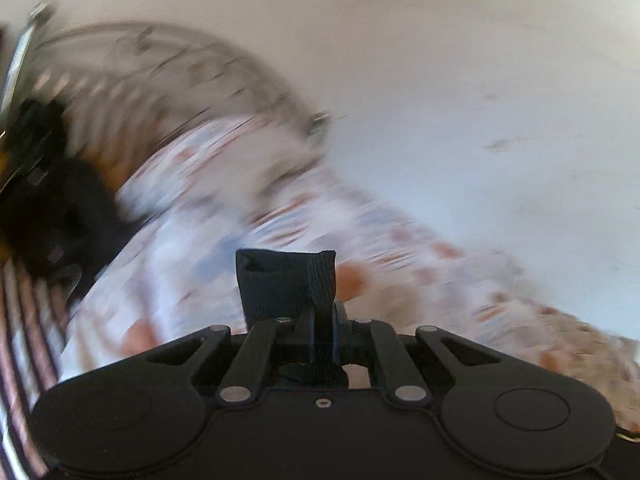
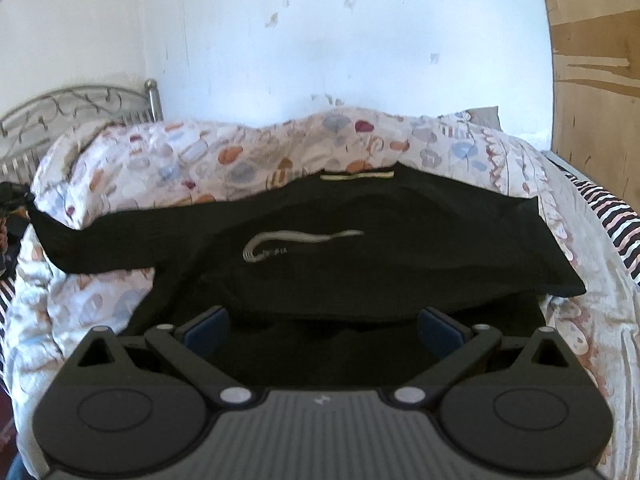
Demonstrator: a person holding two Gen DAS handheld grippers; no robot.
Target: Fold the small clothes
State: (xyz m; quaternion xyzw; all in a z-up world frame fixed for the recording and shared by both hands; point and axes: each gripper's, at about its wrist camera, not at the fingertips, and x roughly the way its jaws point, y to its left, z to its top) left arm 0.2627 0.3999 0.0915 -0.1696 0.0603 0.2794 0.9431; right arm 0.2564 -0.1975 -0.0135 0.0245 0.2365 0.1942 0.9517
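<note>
We kept the left gripper [image 1: 320, 304] clamped on a fold of black garment [image 2: 360, 248], probably its sleeve, to lift it. The right gripper [image 2: 322, 330] stood apart over the garment spread on the bed [image 2: 168, 156].

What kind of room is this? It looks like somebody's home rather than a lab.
Most likely a bedroom in a home. A black garment lies spread on a bed covered by a patterned quilt, a scrolled metal headboard stands at one end, and a plain white wall rises behind.
</note>
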